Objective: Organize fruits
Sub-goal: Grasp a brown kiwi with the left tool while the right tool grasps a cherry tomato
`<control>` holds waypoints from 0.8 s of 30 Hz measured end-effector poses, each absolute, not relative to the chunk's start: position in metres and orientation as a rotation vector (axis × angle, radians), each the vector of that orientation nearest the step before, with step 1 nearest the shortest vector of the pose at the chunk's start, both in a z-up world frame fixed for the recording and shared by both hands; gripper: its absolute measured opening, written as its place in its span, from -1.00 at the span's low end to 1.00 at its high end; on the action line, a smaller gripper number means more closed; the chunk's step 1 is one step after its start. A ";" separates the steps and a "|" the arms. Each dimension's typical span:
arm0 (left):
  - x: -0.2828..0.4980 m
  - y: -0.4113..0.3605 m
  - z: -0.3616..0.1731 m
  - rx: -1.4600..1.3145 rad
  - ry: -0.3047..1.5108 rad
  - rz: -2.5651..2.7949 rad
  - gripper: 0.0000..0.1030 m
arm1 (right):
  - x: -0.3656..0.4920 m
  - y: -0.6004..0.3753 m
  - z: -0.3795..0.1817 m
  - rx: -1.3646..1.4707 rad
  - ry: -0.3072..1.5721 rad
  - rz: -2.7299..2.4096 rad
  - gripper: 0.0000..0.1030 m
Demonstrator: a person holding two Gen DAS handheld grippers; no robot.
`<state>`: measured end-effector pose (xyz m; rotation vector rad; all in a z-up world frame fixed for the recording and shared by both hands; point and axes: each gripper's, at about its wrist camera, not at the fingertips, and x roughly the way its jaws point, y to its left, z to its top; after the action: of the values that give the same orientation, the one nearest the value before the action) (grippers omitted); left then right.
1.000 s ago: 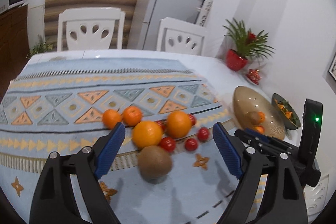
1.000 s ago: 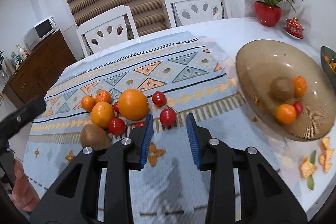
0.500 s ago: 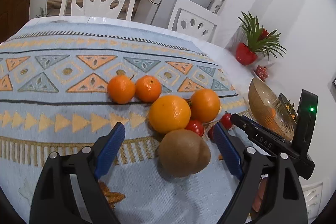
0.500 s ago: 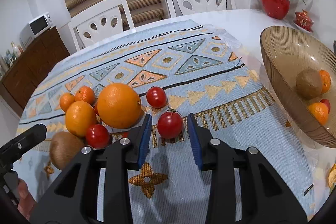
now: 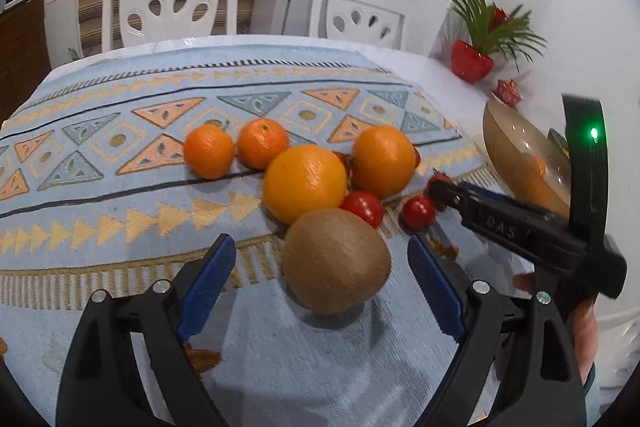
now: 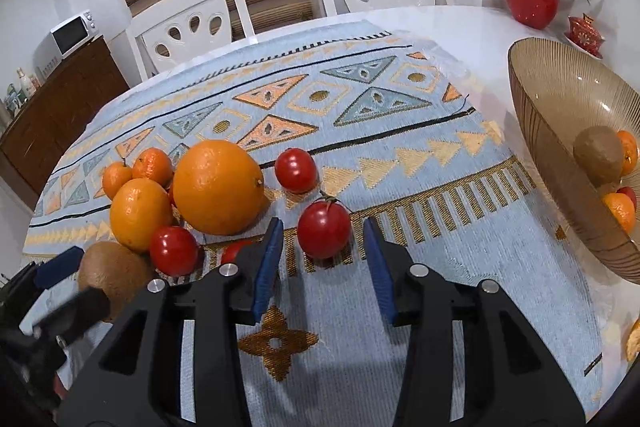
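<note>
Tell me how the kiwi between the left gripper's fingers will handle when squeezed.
The kiwi looks egg-shaped, so it may roll toward the orange behind it. Its fuzzy skin probably grips well. The left gripper is open.

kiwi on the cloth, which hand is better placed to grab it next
Left. Its open tongs already straddle the kiwi. The right tongs are open around a tomato, with the kiwi off to their left.

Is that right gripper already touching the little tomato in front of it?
Apart. The right wrist view shows the tomato between the open right gripper pads, with tablecloth visible on both sides.
</note>
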<state>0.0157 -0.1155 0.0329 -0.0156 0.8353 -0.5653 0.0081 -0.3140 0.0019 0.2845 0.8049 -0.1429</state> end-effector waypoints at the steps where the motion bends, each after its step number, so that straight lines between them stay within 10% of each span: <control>1: 0.016 -0.117 0.031 -0.008 0.839 -0.564 0.68 | 0.010 -0.315 0.000 0.287 0.815 -0.143 -0.18; 12: 0.017 -0.127 0.018 0.021 0.869 -0.538 0.65 | 0.018 -0.313 -0.005 0.265 0.854 -0.166 -0.43; 16: 0.016 -0.132 0.017 0.044 0.868 -0.541 0.12 | 0.018 -0.310 -0.004 0.240 0.852 -0.174 -0.43; 24: 0.011 -0.137 0.019 0.083 0.845 -0.532 0.07 | 0.018 -0.312 -0.004 0.253 0.844 -0.170 -0.44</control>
<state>0.0112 -0.1368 0.0191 0.0834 0.8455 -0.5322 0.0180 -0.3116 -0.0038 0.2528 0.8438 -0.1703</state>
